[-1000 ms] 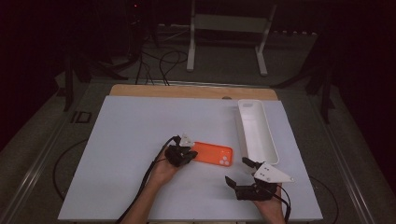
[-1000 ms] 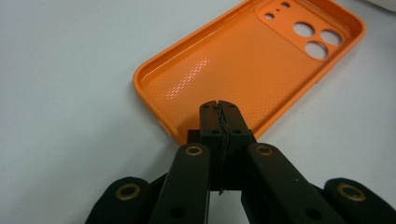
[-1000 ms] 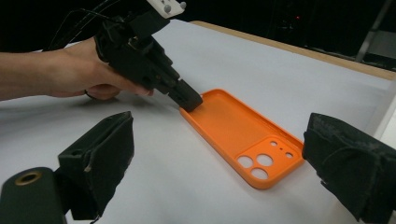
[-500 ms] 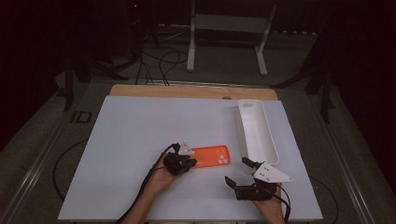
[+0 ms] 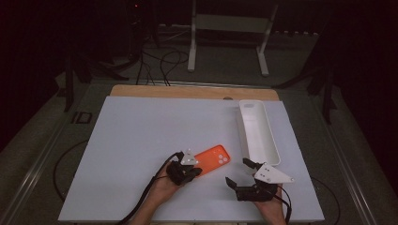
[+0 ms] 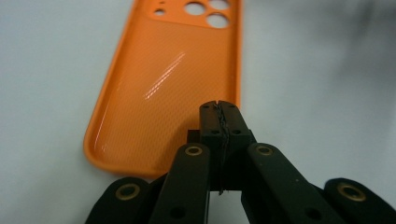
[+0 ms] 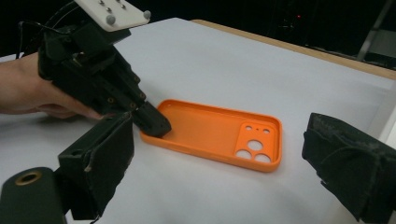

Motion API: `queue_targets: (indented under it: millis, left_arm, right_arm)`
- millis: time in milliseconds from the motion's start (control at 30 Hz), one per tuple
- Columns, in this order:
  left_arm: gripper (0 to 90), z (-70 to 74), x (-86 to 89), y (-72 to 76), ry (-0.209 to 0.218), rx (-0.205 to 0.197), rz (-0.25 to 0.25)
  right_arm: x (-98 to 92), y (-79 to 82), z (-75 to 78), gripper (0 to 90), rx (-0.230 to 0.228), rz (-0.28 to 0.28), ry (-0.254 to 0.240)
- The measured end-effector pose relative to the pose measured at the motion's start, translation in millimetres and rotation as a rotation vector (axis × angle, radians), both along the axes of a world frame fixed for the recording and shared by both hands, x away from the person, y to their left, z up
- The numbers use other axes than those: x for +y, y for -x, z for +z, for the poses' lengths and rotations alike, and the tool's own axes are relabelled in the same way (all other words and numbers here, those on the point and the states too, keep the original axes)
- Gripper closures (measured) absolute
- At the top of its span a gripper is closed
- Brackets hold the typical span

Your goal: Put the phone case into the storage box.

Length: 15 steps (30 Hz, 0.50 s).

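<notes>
Two grippers in play for us: our left gripper (image 5: pixel 193 169) has its jaws pinched fully together, tips down inside the near end of the orange phone case (image 5: pixel 213 157), gripping nothing that we can see. Right gripper (image 5: pixel 243 172) sits wide open and empty, case off to its left.

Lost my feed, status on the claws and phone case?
Left claw shut, tips inside orange phone case. Right claw open, clear of it. Nothing obstructing.
</notes>
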State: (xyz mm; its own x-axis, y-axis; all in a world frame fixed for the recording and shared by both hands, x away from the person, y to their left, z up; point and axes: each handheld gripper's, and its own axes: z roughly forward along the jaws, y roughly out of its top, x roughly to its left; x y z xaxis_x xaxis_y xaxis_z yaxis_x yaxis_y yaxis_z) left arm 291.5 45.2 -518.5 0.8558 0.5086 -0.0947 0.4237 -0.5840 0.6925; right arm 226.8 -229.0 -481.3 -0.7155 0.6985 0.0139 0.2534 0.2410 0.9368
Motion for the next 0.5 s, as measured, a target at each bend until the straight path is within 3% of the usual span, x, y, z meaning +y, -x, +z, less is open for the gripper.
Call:
queue_targets:
  millis: [300,500]
  left_arm:
    - [90.0,-0.5,-5.0,10.8,0.007,-0.006,-0.028]
    - [90.0,0.7,2.7,13.9,-0.008,-0.004,-0.028]
  right_arm:
    - [0.4,-0.2,-0.4,9.1,0.002,0.000,0.001]
    - [-0.3,0.0,-0.1,9.1,0.002,-0.001,-0.001]
